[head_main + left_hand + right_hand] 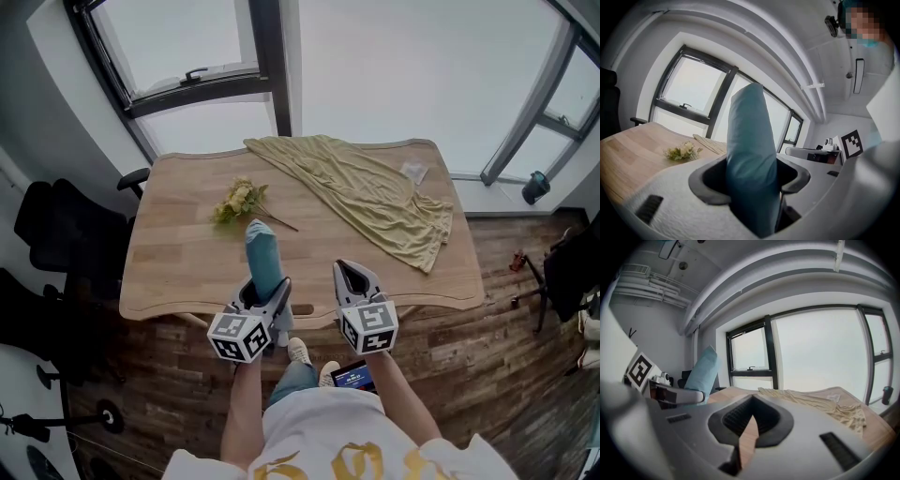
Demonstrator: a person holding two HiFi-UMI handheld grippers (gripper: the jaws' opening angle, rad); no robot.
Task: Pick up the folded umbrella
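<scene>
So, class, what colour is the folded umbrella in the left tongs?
Teal blue; the folded umbrella shows best in the left gripper view.

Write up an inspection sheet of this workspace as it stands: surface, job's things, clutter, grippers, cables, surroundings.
Surface: wooden table, bare along its near left part.
Job's things: teal folded umbrella, standing upright between the left gripper's jaws.
Clutter: yellow-green garment spread over the far right of the table; bunch of flowers to its left, apart from it.
Grippers: left gripper shut on the folded umbrella; right gripper empty, jaws together.
Cables: nothing seen.
Surroundings: windows beyond the table; black office chair at the left; wooden floor.
</scene>
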